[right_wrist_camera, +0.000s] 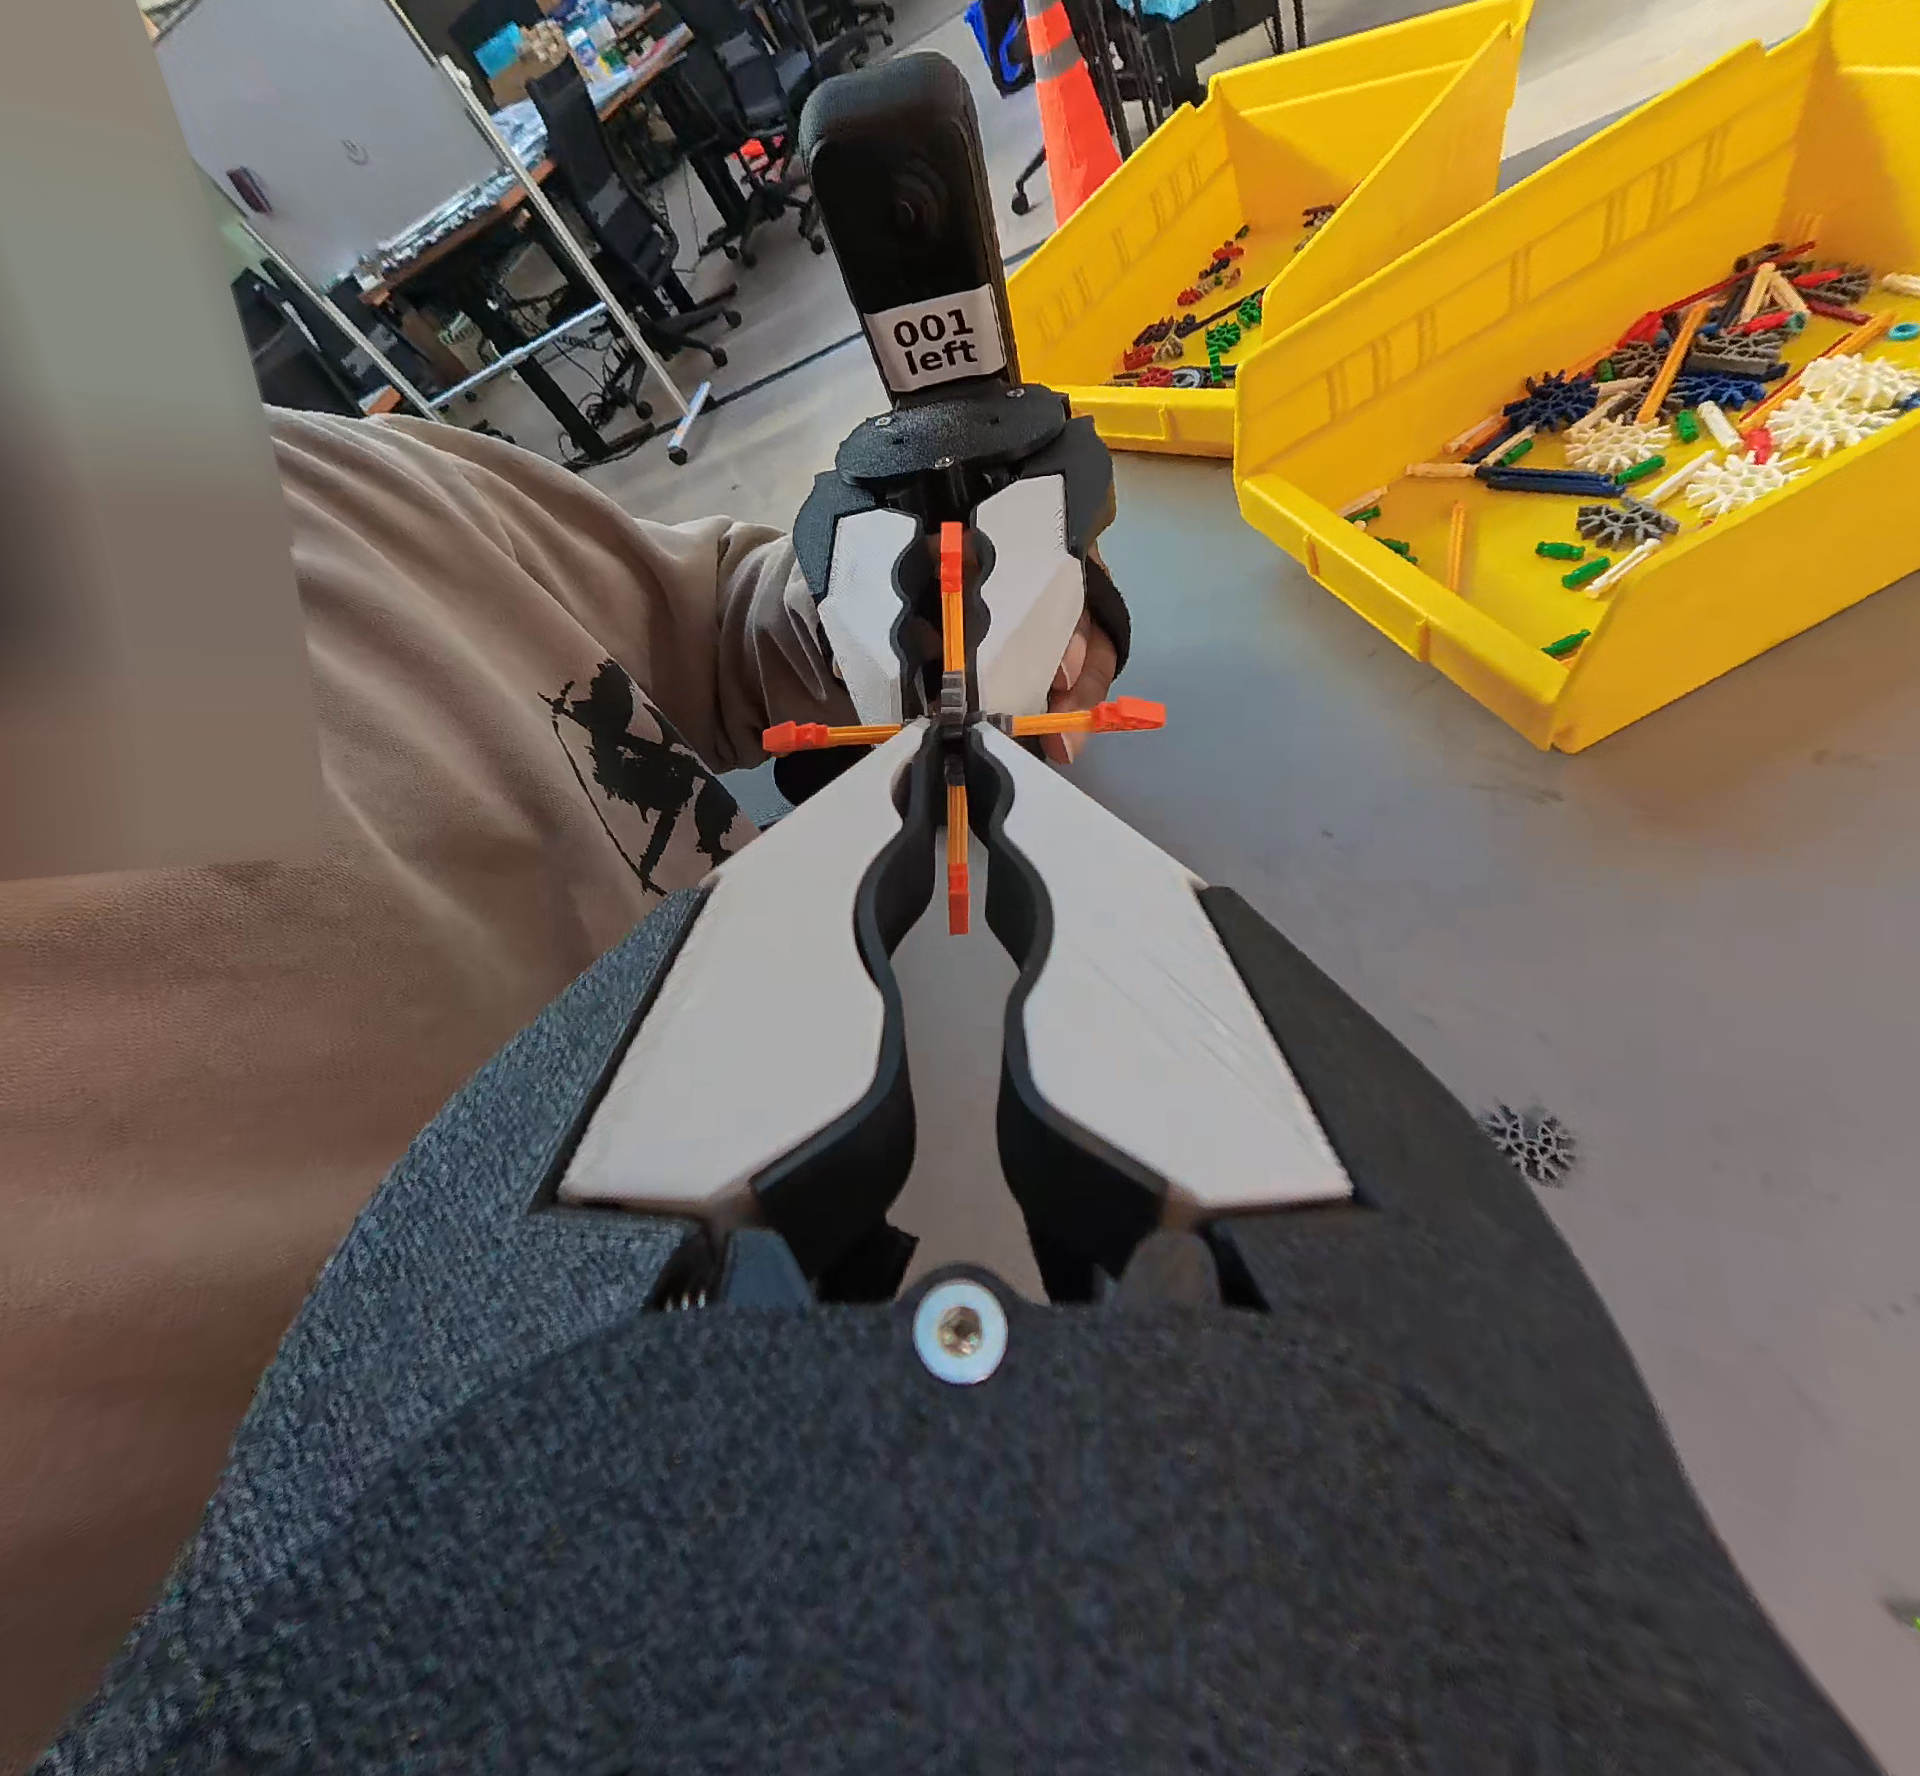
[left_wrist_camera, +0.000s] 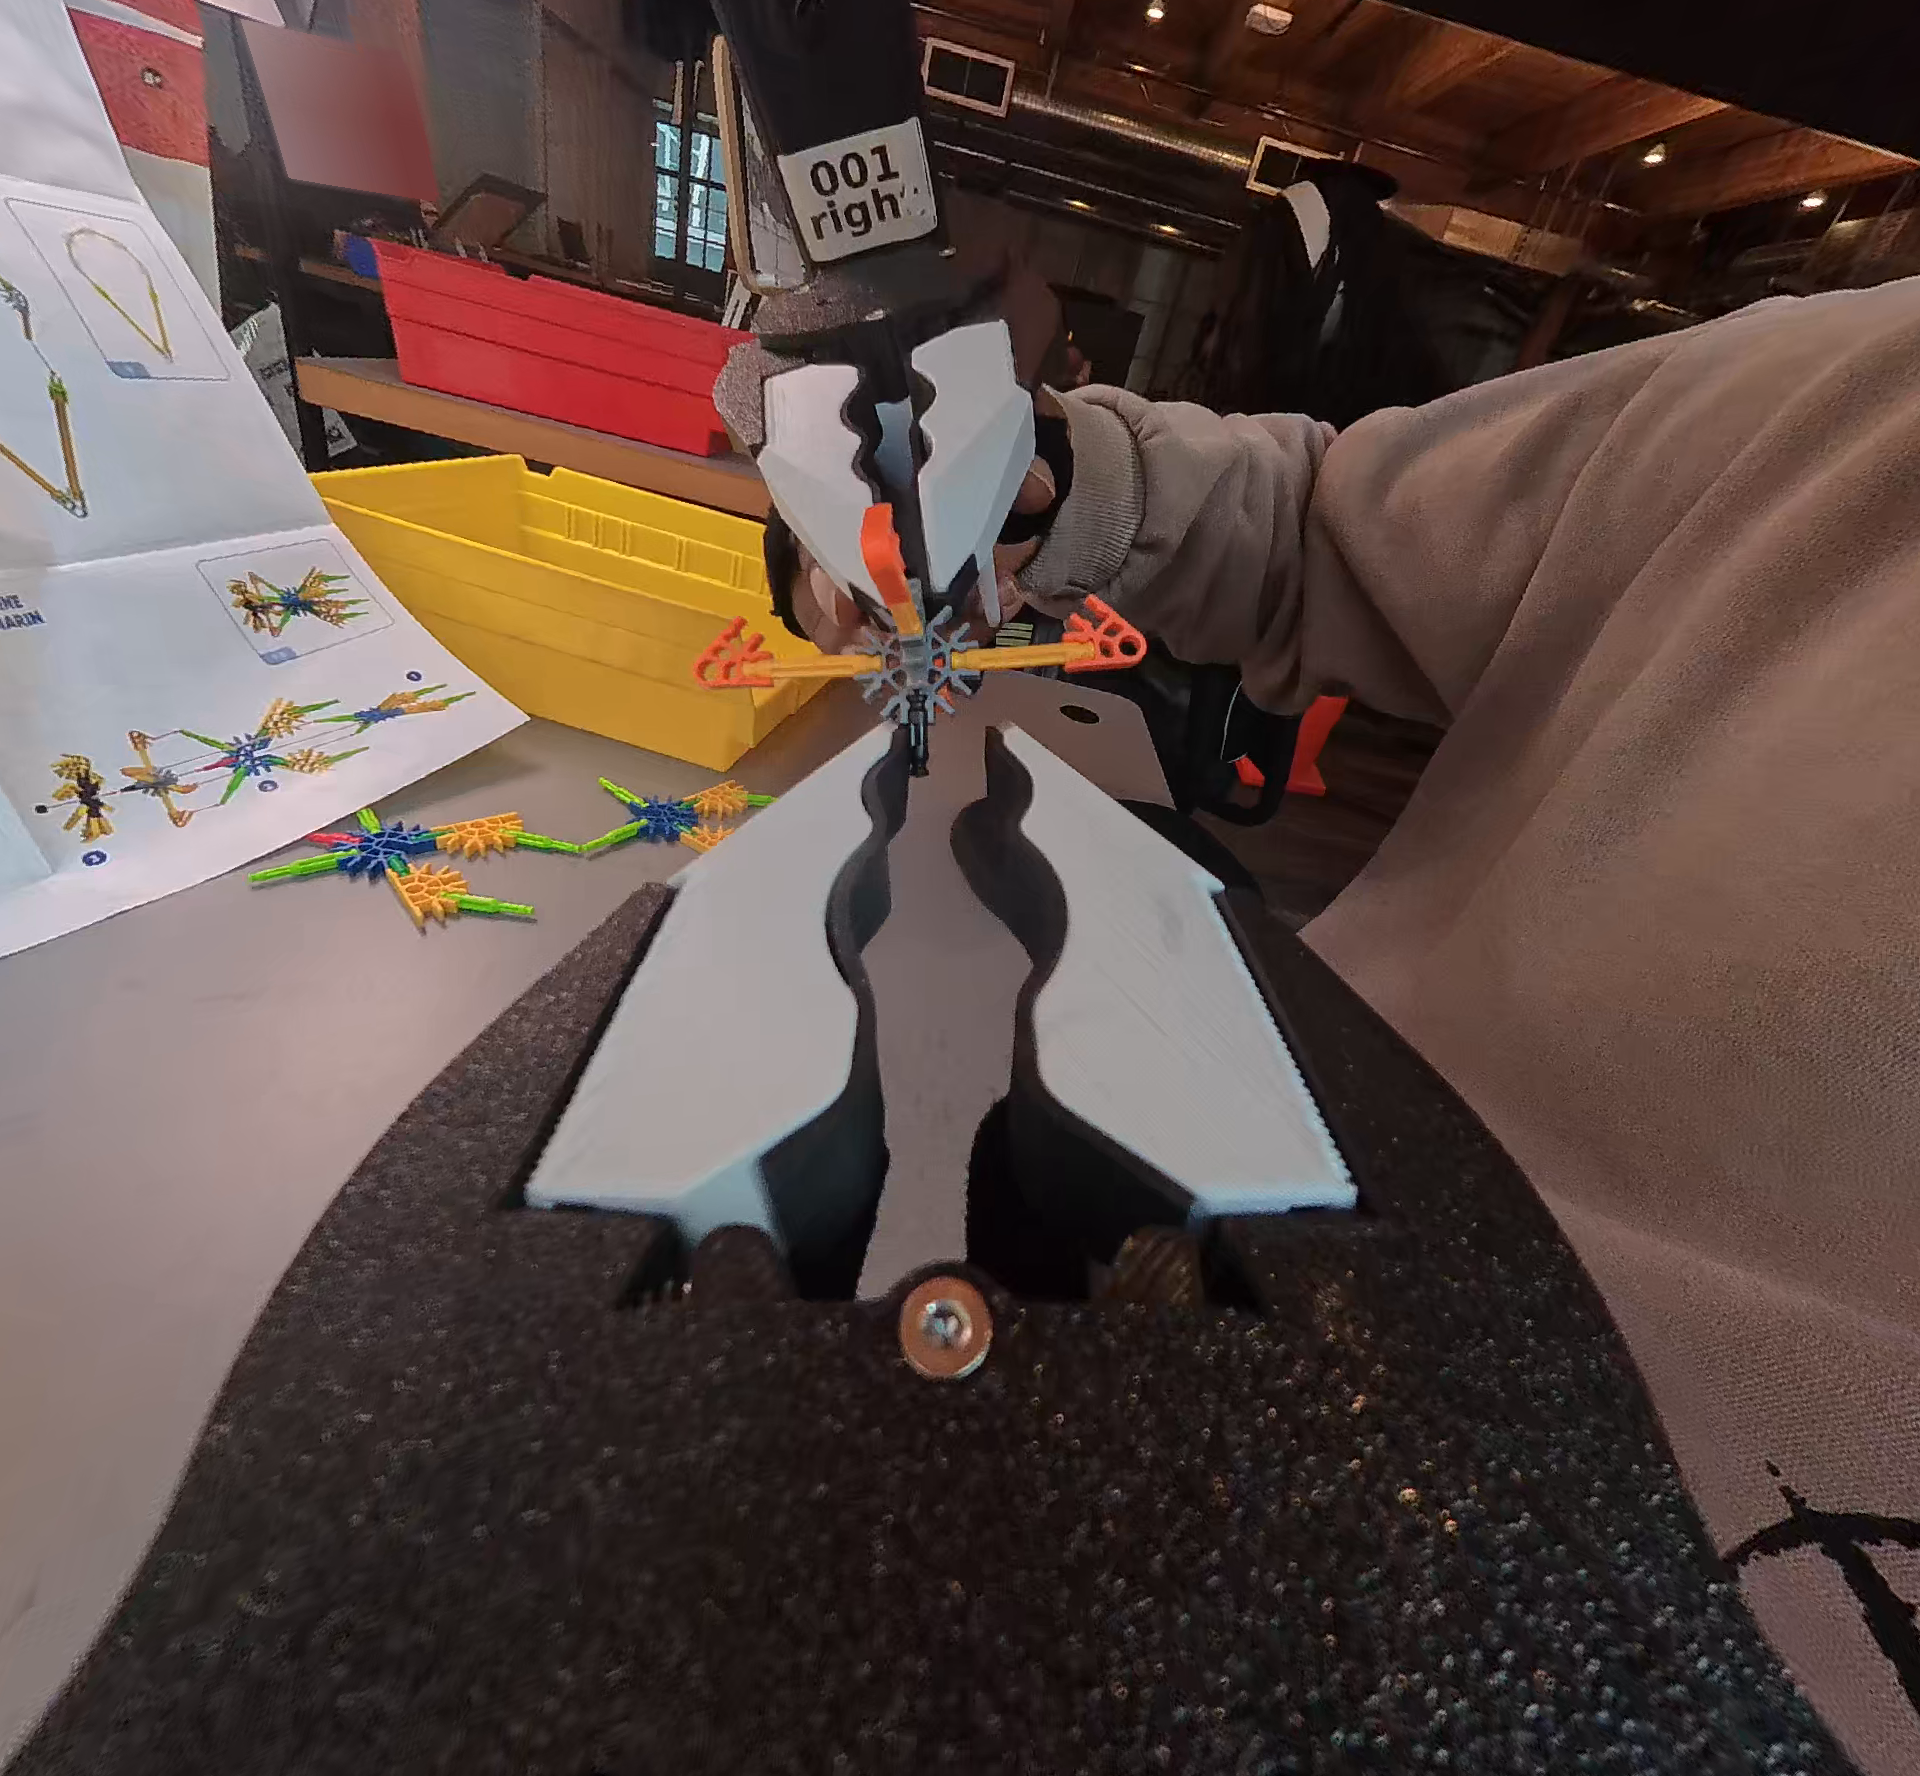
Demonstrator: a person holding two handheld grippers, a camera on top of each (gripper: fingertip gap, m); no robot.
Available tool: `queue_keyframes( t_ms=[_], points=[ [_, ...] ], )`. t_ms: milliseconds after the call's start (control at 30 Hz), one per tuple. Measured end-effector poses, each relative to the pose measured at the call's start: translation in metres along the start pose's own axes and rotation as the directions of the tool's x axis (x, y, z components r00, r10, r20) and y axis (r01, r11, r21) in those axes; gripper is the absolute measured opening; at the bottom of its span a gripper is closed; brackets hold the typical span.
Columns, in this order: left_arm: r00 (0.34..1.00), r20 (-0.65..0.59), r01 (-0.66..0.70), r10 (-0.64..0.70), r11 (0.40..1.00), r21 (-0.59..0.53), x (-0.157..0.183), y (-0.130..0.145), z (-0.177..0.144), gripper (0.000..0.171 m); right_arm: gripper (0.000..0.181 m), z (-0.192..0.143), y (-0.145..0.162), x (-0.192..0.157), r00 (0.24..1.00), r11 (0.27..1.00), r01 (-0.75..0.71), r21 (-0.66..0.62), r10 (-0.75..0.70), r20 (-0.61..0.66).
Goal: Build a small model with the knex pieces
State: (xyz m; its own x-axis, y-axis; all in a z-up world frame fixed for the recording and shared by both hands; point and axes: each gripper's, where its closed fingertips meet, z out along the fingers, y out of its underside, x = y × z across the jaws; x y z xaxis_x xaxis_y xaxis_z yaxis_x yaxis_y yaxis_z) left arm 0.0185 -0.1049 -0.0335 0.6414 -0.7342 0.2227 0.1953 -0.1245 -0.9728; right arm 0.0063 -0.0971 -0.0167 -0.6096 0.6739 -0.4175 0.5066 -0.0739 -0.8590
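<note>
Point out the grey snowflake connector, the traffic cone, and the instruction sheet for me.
grey snowflake connector (left_wrist_camera: 916, 664): left wrist view, on its hub.
traffic cone (right_wrist_camera: 1065, 79): right wrist view, on its striped middle.
instruction sheet (left_wrist_camera: 156, 521): left wrist view, on a blank white part of the page.

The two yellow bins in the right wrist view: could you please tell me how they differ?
The nearer yellow bin holds a dense, many-coloured heap of rods and snowflake-shaped connectors; the farther yellow bin holds only a sparse scatter of small dark, red and green pieces. The farther one has a diagonal divider; the nearer shows none. Both are open-topped and stand on the grey table.
</note>
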Motion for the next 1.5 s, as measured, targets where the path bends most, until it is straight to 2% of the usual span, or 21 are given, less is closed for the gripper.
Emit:
queue_keyframes(
  t_ms=[100,267,433,733,967,1300,1500],
  points=[
    [1.0,0.019,0.01,-0.01,1.0,0.005,-0.003,-0.001,0.0,0.018,0.001,0.001,0.003,-0.004,0.999,1.0,0.027,0.007,-0.028,0.016],
    [1.0,0.014,-0.018,0.018,1.0,-0.023,0.002,0.002,0.002,0.011,0.001,0.001,0.005,-0.006,0.997,0.997,0.081,0.006,-0.081,-0.001],
    [0.998,-0.008,-0.07,0.07,0.994,-0.084,0.005,0.012,0.004,0.011,0.001,0.002,0.016,-0.01,0.999,0.998,0.039,-0.04,-0.038,0.027],
    [0.995,0.006,-0.102,0.103,0.99,-0.101,0.003,0.015,0.003,0.009,0.005,-0.002,0.012,-0.011,0.992,0.99,0.122,-0.07,-0.123,-0.013],
    [0.993,-0.001,-0.121,0.122,0.984,-0.132,0.006,0.021,0.006,0.008,0.0,0.0,0.021,-0.009,0.983,0.971,0.169,-0.17,-0.178,-0.036],
    [0.995,-0.028,-0.097,0.094,0.981,-0.168,0.011,0.034,0.011,0.006,0.0,0.004,0.033,-0.014,1.0,0.955,-0.009,-0.296,0.015,0.02],
    [0.998,-0.009,-0.063,0.063,0.981,-0.186,0.005,0.039,0.012,0.005,0.0,0.001,0.041,-0.007,0.997,0.951,-0.073,-0.301,0.075,-0.004]
  ],
)
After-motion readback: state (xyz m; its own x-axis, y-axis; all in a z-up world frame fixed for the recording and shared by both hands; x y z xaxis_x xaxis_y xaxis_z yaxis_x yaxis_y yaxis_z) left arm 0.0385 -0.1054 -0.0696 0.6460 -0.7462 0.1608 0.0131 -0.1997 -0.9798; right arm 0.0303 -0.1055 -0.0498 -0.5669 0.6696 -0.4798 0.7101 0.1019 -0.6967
